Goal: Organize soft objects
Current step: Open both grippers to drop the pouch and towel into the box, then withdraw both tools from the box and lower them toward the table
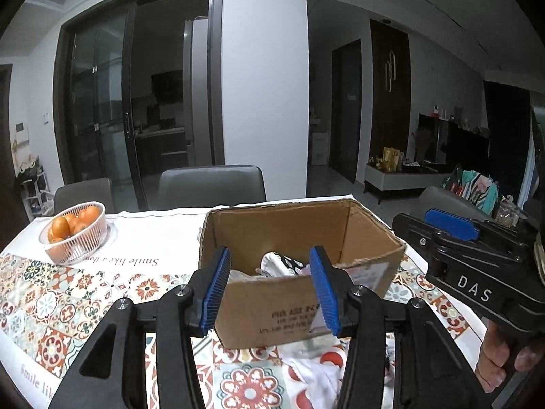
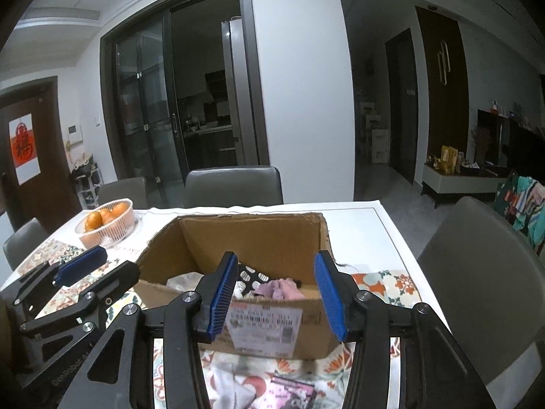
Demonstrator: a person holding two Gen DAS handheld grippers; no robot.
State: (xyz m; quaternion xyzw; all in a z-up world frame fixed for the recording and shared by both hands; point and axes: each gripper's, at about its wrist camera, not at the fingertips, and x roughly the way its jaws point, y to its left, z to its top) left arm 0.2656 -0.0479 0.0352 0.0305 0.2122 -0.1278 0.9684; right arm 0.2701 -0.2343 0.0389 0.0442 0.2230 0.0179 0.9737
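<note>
Your left tongs [image 1: 272,289] and right tongs [image 2: 277,294] hang spread and empty before the open brown cardboard box [image 1: 299,238], while white patterned cloth [image 1: 316,375] lies just beneath them on the worktop [image 1: 85,293].

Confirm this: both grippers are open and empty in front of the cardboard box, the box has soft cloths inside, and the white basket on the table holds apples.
One thing is wrong: the white basket holds oranges, not apples, as the left wrist view shows. The rest stands: the left gripper and right gripper are open and empty before the cardboard box, which has soft cloths inside.
</note>
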